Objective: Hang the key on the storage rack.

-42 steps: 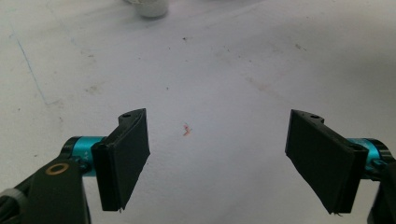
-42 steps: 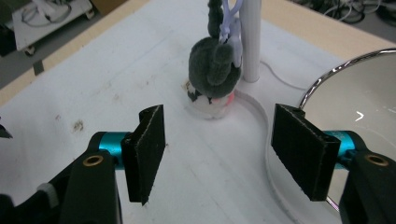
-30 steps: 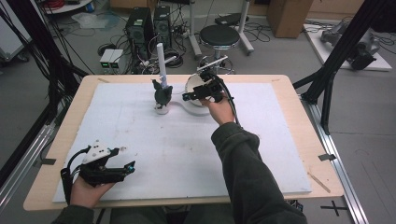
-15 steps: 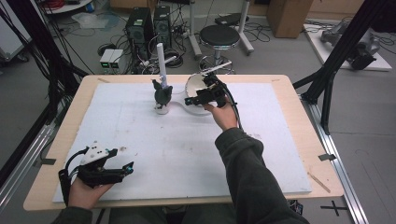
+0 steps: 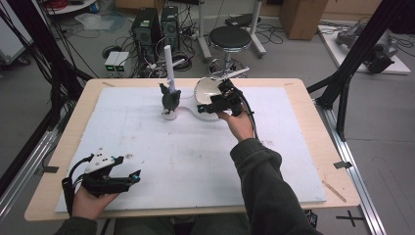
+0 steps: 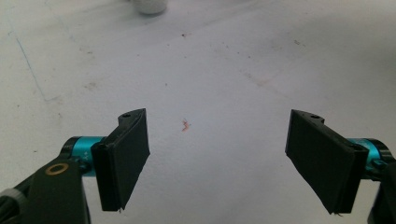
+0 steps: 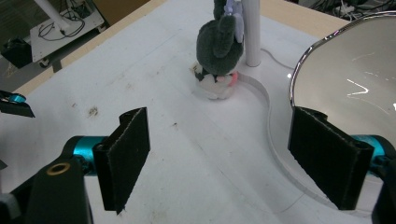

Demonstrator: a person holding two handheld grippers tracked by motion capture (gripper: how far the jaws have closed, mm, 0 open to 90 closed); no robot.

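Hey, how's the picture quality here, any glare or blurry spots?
Right gripper view: bright streaks of glare inside the shiny bowl, plush toy fairly sharp. Left gripper view: soft, even light on the white mat, top edge blurry. High view: slightly soft overall.

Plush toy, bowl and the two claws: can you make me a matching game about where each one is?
Things:
1. plush toy
2. bowl
3. left claw
4. right claw

Places:
A. near corner of the table, jaws open over bare white mat
B. by the bowl's near rim, jaws just opened wide with nothing between them
C. standing beside the white post
D. far side of the mat, right of the toy

Pairs: 1-C, 2-D, 3-A, 4-B
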